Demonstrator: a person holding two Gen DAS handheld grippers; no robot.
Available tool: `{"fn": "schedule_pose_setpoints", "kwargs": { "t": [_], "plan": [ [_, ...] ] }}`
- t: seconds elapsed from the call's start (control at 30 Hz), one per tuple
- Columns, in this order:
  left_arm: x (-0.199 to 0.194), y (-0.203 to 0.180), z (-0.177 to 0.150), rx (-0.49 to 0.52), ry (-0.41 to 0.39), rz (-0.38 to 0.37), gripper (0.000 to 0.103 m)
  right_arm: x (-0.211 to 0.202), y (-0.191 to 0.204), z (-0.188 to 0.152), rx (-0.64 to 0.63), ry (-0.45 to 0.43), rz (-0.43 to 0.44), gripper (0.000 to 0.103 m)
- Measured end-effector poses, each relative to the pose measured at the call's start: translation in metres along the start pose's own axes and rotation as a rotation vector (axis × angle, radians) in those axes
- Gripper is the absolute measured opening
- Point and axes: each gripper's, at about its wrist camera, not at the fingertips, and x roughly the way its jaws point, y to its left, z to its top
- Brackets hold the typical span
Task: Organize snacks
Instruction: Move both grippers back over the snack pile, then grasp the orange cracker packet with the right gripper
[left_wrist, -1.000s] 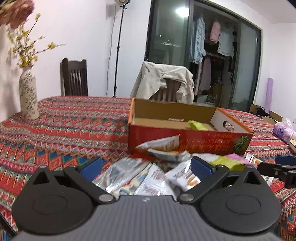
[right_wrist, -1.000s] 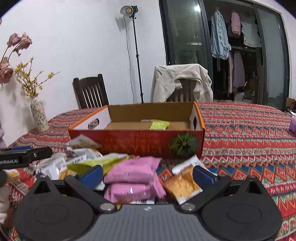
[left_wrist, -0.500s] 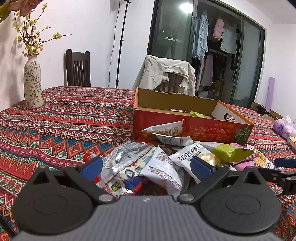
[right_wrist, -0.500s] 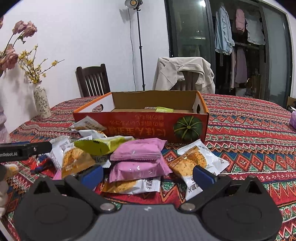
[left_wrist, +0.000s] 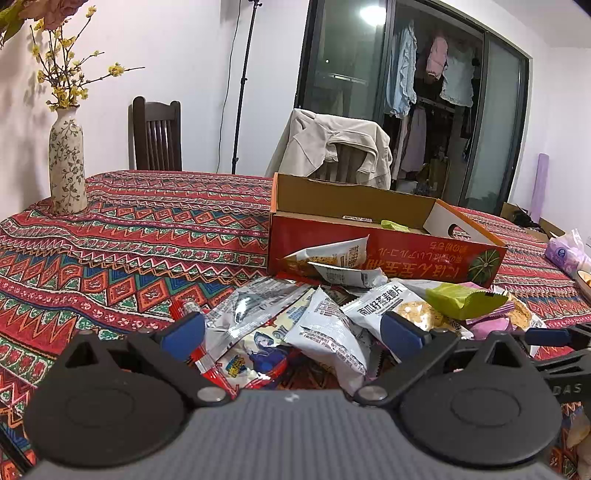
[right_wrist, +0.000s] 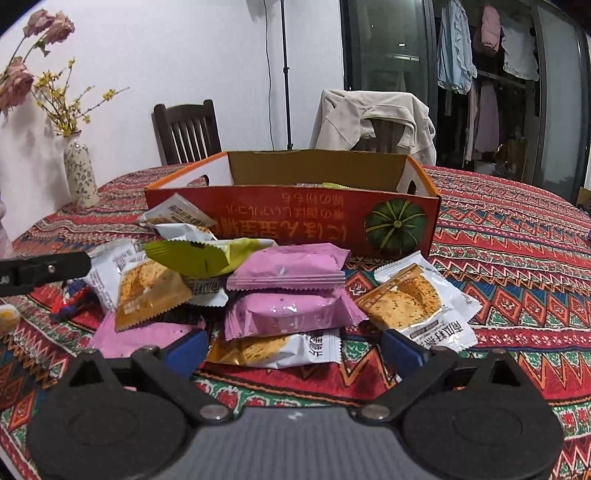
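Note:
A red cardboard box (left_wrist: 369, 254) with a pumpkin picture stands open on the table, a green packet (left_wrist: 395, 225) inside it. Loose snack packets are piled in front of it. My left gripper (left_wrist: 291, 334) is open low over the silver and white packets (left_wrist: 325, 332), touching none. My right gripper (right_wrist: 293, 349) hovers before two stacked pink packets (right_wrist: 291, 314). Its jaws are closing, and a white-and-orange cracker packet (right_wrist: 273, 347) lies between the fingers, unpressed. A green packet (right_wrist: 199, 258) tops the pile's left. The left gripper's finger (right_wrist: 48, 269) shows at the left edge.
The box (right_wrist: 295, 221) blocks the way behind the pile. A flowered vase (left_wrist: 68, 162) stands far left on the patterned tablecloth (left_wrist: 129, 258). Two chairs, one draped with a beige jacket (left_wrist: 332, 147), stand behind the table. A tissue pack (left_wrist: 569, 254) lies at the right.
My right gripper has sunk closer to the pink packets and its jaws have narrowed slightly. More of the pile came into the left view at first; since then it has barely changed.

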Motion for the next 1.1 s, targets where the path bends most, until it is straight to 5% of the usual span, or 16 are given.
{"fn": "schedule_pose_setpoints", "kwargs": {
  "t": [0.4, 0.6, 0.87, 1.1],
  "plan": [
    [0.001, 0.0, 0.0, -0.002, 0.001, -0.005, 0.103, 0.031, 0.015, 0.012, -0.033, 0.086, -0.022, 0.091],
    [0.001, -0.001, -0.001, -0.003, 0.001, -0.007, 0.103, 0.023, 0.017, 0.007, -0.065, 0.065, -0.003, 0.076],
    [-0.003, 0.0, -0.004, -0.013, 0.003, 0.004, 0.103, 0.006, 0.017, -0.001, -0.071, 0.025, 0.035, 0.044],
    [-0.006, -0.004, -0.005, -0.004, 0.001, -0.003, 0.103, -0.012, 0.013, -0.001, -0.046, -0.023, 0.062, 0.041]
  ]
}}
